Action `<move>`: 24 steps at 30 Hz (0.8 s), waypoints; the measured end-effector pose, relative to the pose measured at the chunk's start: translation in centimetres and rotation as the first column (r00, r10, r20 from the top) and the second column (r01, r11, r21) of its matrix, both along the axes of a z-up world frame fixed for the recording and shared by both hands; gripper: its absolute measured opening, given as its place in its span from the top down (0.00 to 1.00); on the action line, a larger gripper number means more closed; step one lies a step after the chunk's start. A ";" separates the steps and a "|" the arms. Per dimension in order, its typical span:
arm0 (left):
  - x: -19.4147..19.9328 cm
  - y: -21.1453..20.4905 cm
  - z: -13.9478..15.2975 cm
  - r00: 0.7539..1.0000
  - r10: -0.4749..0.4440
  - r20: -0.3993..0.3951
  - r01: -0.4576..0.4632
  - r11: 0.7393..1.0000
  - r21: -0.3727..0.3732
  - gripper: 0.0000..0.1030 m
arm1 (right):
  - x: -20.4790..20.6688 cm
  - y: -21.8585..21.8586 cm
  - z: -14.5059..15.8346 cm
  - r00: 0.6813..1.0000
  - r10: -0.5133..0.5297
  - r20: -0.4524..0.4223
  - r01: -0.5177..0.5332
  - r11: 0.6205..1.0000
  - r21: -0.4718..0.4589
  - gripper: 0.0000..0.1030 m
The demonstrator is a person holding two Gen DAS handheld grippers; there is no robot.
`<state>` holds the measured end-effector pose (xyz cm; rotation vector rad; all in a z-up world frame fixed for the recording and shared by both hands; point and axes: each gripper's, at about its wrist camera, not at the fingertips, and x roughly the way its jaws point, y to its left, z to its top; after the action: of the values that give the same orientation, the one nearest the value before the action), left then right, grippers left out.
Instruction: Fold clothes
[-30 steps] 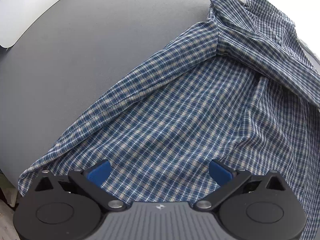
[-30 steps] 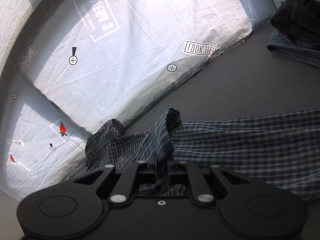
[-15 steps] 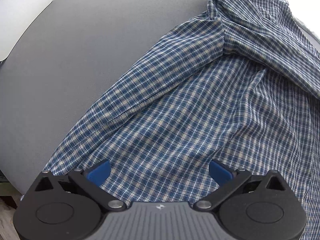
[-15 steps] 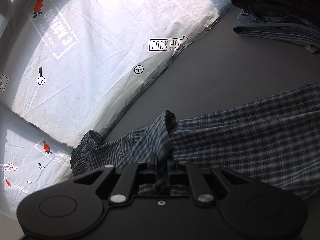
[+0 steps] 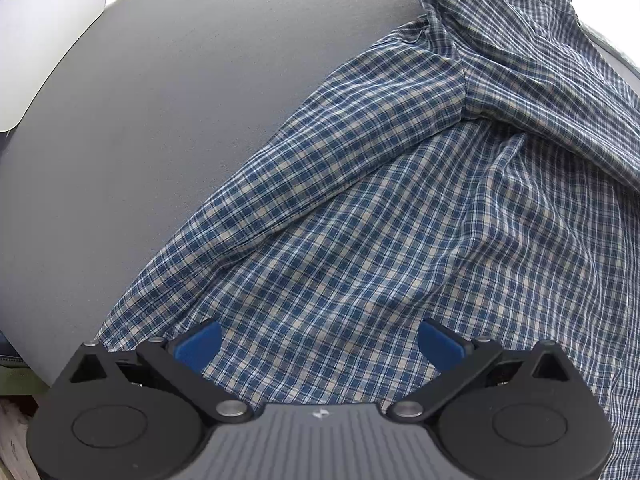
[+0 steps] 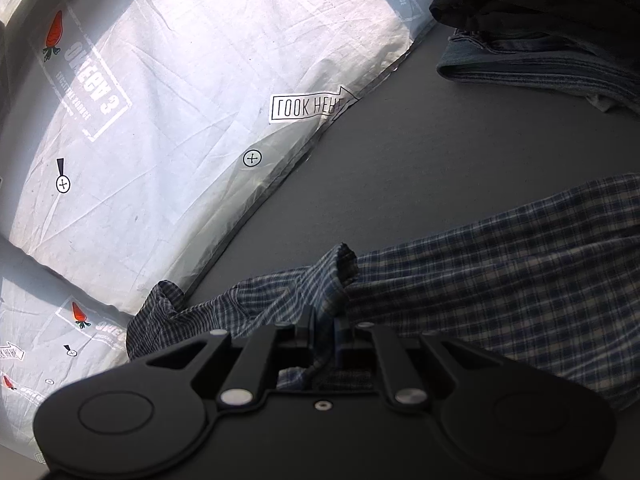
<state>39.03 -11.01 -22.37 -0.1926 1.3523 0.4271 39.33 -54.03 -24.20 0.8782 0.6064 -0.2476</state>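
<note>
A blue and white checked shirt point(image 5: 360, 240) lies spread over the grey table point(image 5: 160, 120), bunched into folds toward the far right. My left gripper point(image 5: 320, 344) hovers open just above the shirt's near part, its blue pads point(image 5: 198, 344) wide apart with nothing between them. In the right wrist view the same shirt point(image 6: 500, 280) stretches to the right, and my right gripper point(image 6: 322, 334) is shut on a pinched ridge of its fabric, which sticks up ahead of the fingers.
A white printed plastic sheet point(image 6: 180, 120) with carrot marks and "LOOK HERE" labels borders the table on the left. A pile of dark garments and folded denim point(image 6: 540, 48) sits at the far right. A white curved panel point(image 5: 40, 40) lies past the table's far left.
The left gripper has moved right and forward over the shirt, so the shirt's left edge now sits nearer the fingers. The right gripper, still holding fabric, has shifted toward the clothes pile.
</note>
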 end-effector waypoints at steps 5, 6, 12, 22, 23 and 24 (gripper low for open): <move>-0.3 0.8 -0.2 1.000 0.012 -0.009 -0.013 1.000 -0.014 0.00 | -0.2 -0.5 0.0 1.000 -0.017 -0.015 0.016 1.000 -0.020 0.91; -0.3 1.0 -0.3 1.000 0.012 -0.014 -0.013 1.000 -0.021 0.00 | -0.1 -0.6 -0.2 0.999 -0.017 -0.034 0.016 1.000 -0.026 0.91; -0.6 1.6 -0.6 0.999 -0.006 -0.031 0.005 0.999 -0.040 0.00 | -0.7 -1.1 -2.2 0.988 -0.026 -0.153 0.023 1.000 -0.022 0.90; -3.6 3.4 1.4 0.996 -0.072 0.045 0.075 0.994 -0.074 0.00 | -6.0 0.6 1.2 0.992 -0.066 -0.105 0.059 0.996 -0.068 0.74; -4.1 3.8 1.8 0.995 -0.079 0.058 0.083 0.994 -0.074 0.00 | -6.5 1.0 1.5 0.993 -0.062 -0.096 0.056 0.996 -0.066 0.70; -4.6 4.2 2.0 0.994 -0.083 0.068 0.088 0.993 -0.075 0.00 | -7.0 1.6 1.7 0.995 -0.053 -0.086 0.048 0.997 -0.062 0.68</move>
<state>34.43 -6.85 -20.37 -0.2101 1.3092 0.2938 32.30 -52.47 -22.47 0.8286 0.6559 -0.3502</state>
